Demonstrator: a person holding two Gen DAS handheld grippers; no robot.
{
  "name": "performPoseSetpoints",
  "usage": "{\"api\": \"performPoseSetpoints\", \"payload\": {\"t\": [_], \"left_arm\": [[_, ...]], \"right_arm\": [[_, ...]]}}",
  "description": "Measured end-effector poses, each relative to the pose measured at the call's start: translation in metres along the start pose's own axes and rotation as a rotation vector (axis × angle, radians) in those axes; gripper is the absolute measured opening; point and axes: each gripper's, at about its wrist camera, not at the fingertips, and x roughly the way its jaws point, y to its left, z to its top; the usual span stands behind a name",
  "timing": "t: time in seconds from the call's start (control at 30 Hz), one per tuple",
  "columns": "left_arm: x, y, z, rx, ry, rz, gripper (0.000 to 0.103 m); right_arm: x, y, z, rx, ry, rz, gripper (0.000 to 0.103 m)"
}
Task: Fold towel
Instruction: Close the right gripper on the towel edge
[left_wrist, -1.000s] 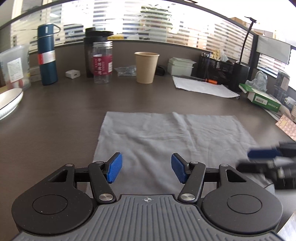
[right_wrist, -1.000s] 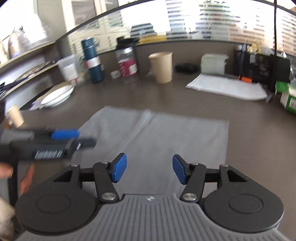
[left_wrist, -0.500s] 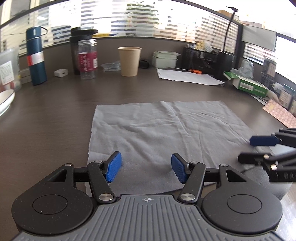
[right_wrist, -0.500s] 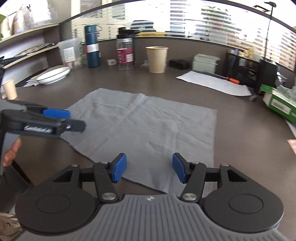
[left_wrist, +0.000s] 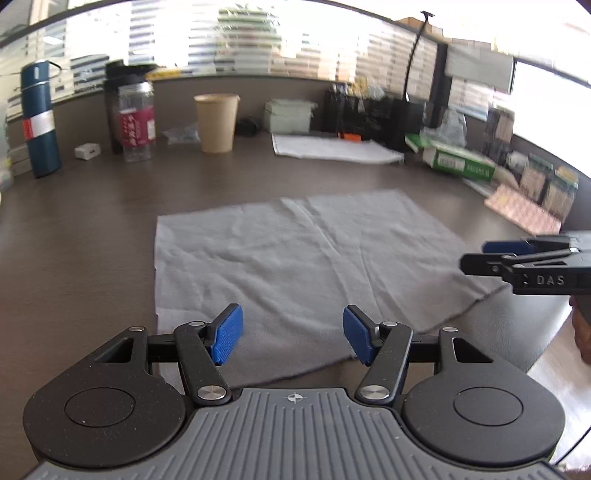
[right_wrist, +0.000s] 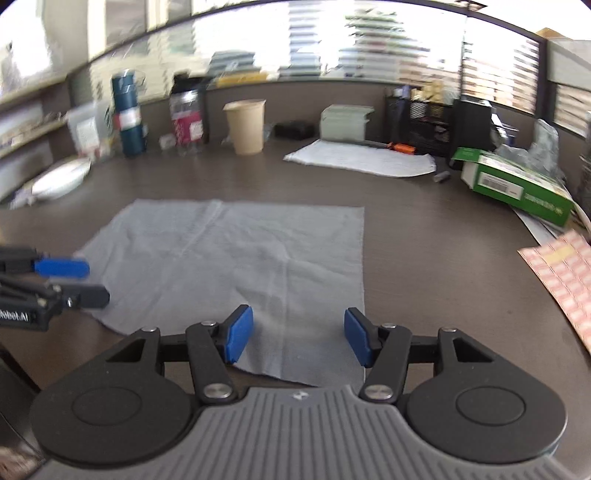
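A grey towel (left_wrist: 295, 258) lies spread flat on the dark desk, also seen in the right wrist view as the grey towel (right_wrist: 236, 254). My left gripper (left_wrist: 291, 334) hovers open over the towel's near left part, nothing between its blue pads. My right gripper (right_wrist: 298, 334) hangs open over the near right corner, pads empty. Each gripper shows in the other's view: the right gripper (left_wrist: 480, 256) at the towel's right edge, the left gripper (right_wrist: 96, 282) at its left edge.
Along the back stand a blue flask (left_wrist: 38, 122), a clear jar (left_wrist: 135, 122), a paper cup (left_wrist: 216, 123) and a white cloth (left_wrist: 332, 149). A green box (right_wrist: 517, 184) and patterned paper (right_wrist: 561, 269) lie at the right; a white plate (right_wrist: 59, 181) at the left.
Both grippers have shifted sideways over the towel's near edge, the right one toward the near right corner. Their jaws look unchanged and the towel has not moved.
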Motion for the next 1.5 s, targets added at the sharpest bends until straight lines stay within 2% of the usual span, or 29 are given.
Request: {"api": "performPoseSetpoints", "payload": {"t": [0.07,0.2,0.27,0.37,0.4,0.5,0.57,0.63,0.87,1.07,1.37,1.5], "left_arm": [[-0.003,0.008,0.001,-0.028,-0.035,0.031,0.071],[-0.008,0.026,0.005,-0.109,-0.094,0.102,0.076],[-0.011,0.039,0.007,-0.162,-0.12,0.161,0.076],[-0.018,0.067,0.01,-0.278,-0.154,0.27,0.076],[-0.021,0.077,0.011,-0.321,-0.167,0.311,0.076],[-0.029,0.093,0.012,-0.385,-0.19,0.362,0.076],[-0.033,0.097,0.012,-0.404,-0.198,0.369,0.076],[-0.035,0.097,0.013,-0.401,-0.203,0.371,0.077],[-0.036,0.098,0.013,-0.398,-0.212,0.381,0.077],[-0.034,0.103,0.009,-0.409,-0.199,0.385,0.077],[-0.037,0.112,0.004,-0.411,-0.19,0.391,0.077],[-0.037,0.114,0.001,-0.41,-0.182,0.389,0.077]], "right_arm": [[-0.008,-0.008,-0.004,0.043,-0.051,0.015,0.059],[-0.011,-0.016,-0.004,0.112,-0.024,-0.088,0.059],[-0.015,-0.011,-0.005,0.108,-0.035,-0.1,0.059],[-0.019,0.017,-0.003,0.024,-0.052,-0.04,0.059],[-0.02,0.032,-0.002,-0.023,-0.051,0.002,0.059],[-0.012,0.076,-0.001,-0.138,-0.027,0.146,0.056],[-0.004,0.102,0.0,-0.199,-0.005,0.23,0.051],[0.004,0.123,0.001,-0.239,0.017,0.291,0.038],[0.024,0.18,0.004,-0.348,0.046,0.413,0.034],[0.041,0.205,0.01,-0.393,0.064,0.443,0.031],[0.058,0.214,0.012,-0.393,0.095,0.418,0.017],[0.06,0.211,0.011,-0.392,0.086,0.399,0.003]]}}
